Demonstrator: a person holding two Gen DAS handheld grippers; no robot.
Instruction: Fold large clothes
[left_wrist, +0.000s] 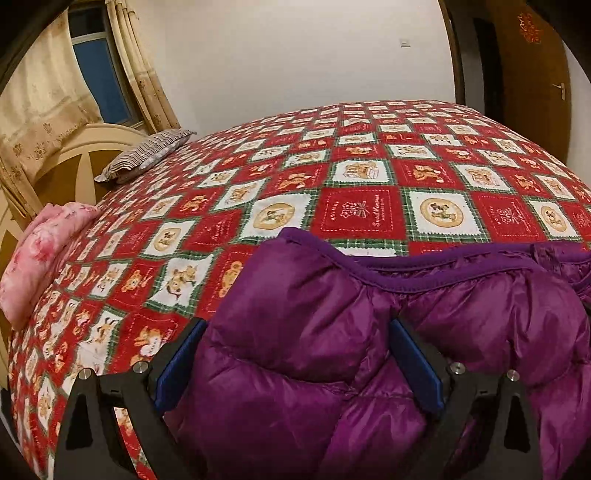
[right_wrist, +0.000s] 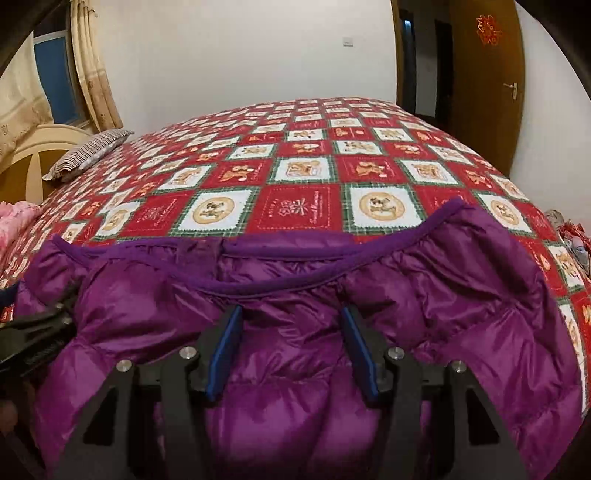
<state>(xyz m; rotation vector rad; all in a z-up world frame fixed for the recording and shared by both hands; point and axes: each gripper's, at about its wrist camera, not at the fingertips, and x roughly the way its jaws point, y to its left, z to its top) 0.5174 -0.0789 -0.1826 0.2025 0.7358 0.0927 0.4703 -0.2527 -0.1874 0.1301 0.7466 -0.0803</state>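
Jacket: my purple down jacket (right_wrist: 280, 295) lies on the near edge of the red patchwork bedspread (right_wrist: 303, 177), collar toward 12 o'clock.
Left gripper (left_wrist: 299, 332): my blue pads wrap a puffy shoulder fold; clenched on it.
Right gripper (right_wrist: 291, 325): jaws apart over the jacket, released.
Pillows: striped pillow (left_wrist: 147, 155) at 10 o'clock.

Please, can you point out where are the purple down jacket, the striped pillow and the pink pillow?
purple down jacket (right_wrist: 295, 424): right wrist view, on a puffy quilted panel.
striped pillow (left_wrist: 147, 155): left wrist view, on its striped top face.
pink pillow (left_wrist: 40, 254): left wrist view, on its flowered middle.
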